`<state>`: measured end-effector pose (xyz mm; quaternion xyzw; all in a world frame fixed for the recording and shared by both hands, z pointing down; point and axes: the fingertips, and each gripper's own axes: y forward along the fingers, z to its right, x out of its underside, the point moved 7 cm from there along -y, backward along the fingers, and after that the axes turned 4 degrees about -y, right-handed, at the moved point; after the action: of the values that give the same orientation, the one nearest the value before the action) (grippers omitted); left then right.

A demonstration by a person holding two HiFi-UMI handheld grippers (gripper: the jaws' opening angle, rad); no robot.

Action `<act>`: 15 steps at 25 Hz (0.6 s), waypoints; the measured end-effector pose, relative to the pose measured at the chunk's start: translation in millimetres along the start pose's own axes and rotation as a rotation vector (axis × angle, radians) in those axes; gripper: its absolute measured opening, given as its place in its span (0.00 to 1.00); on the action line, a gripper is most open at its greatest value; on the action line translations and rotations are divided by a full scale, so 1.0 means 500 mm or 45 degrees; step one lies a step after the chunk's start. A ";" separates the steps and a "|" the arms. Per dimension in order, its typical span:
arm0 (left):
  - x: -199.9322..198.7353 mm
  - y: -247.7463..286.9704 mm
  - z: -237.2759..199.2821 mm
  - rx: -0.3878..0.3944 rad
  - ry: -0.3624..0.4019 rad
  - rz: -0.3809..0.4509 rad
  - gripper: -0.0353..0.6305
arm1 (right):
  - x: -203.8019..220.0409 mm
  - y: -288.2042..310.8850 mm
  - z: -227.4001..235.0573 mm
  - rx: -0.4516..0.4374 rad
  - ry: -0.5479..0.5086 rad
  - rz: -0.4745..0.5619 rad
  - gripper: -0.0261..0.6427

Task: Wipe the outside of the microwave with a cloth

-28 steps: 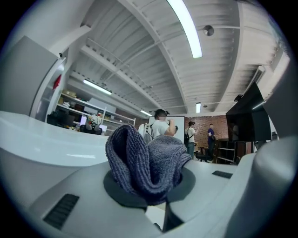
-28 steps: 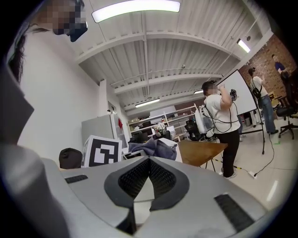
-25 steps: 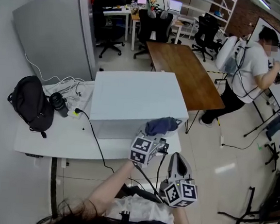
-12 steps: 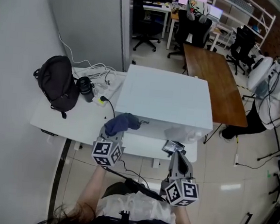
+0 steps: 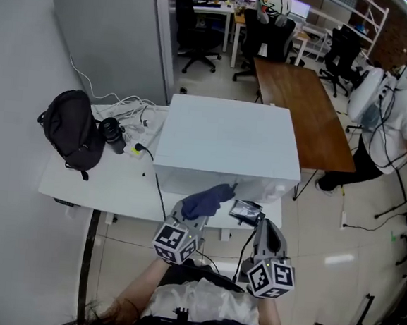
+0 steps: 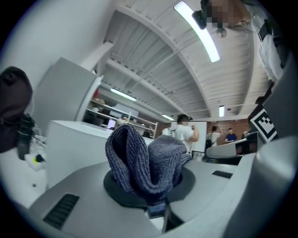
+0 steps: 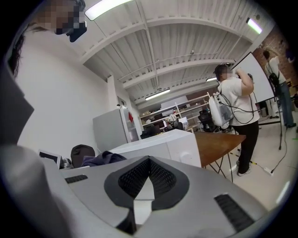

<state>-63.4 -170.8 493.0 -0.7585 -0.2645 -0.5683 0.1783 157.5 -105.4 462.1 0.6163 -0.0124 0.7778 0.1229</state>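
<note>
The white microwave (image 5: 226, 142) stands on a white table (image 5: 95, 184); it also shows in the left gripper view (image 6: 74, 144) and the right gripper view (image 7: 163, 146). My left gripper (image 5: 197, 213) is shut on a bunched blue cloth (image 5: 207, 200), held just in front of the microwave's lower front edge, left of centre. In its own view the cloth (image 6: 146, 162) bulges up out of the left gripper (image 6: 156, 204). The right gripper (image 5: 260, 225) hangs below the microwave's front right corner. Its jaws are pressed together with nothing between them (image 7: 139, 193).
A black backpack (image 5: 68, 136), a black cylinder (image 5: 111, 130) and a tangle of white cables lie on the table left of the microwave. Behind it stand a grey cabinet (image 5: 108, 37) and a brown table (image 5: 300, 113). A person (image 5: 398, 119) stands at right.
The left gripper with the cloth swung from the microwave's front right to its front left, then back toward the middle. The right gripper stayed low at the front right.
</note>
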 end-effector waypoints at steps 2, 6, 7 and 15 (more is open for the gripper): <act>0.021 0.065 0.072 0.181 -0.054 -0.037 0.13 | -0.003 -0.017 0.018 0.048 0.001 0.020 0.07; 0.093 0.200 0.175 0.391 0.042 -0.157 0.13 | -0.001 -0.059 0.051 0.149 0.017 0.027 0.07; 0.112 0.229 0.188 0.403 0.067 -0.189 0.13 | -0.001 -0.069 0.056 0.169 0.018 0.029 0.07; 0.164 0.268 0.131 0.197 0.048 -0.264 0.13 | -0.005 -0.105 0.075 0.245 0.014 0.051 0.07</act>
<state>85.4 -224.2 556.4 -0.7003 -0.3812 -0.5757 0.1813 204.5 -61.3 461.7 0.6205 0.0509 0.7811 0.0478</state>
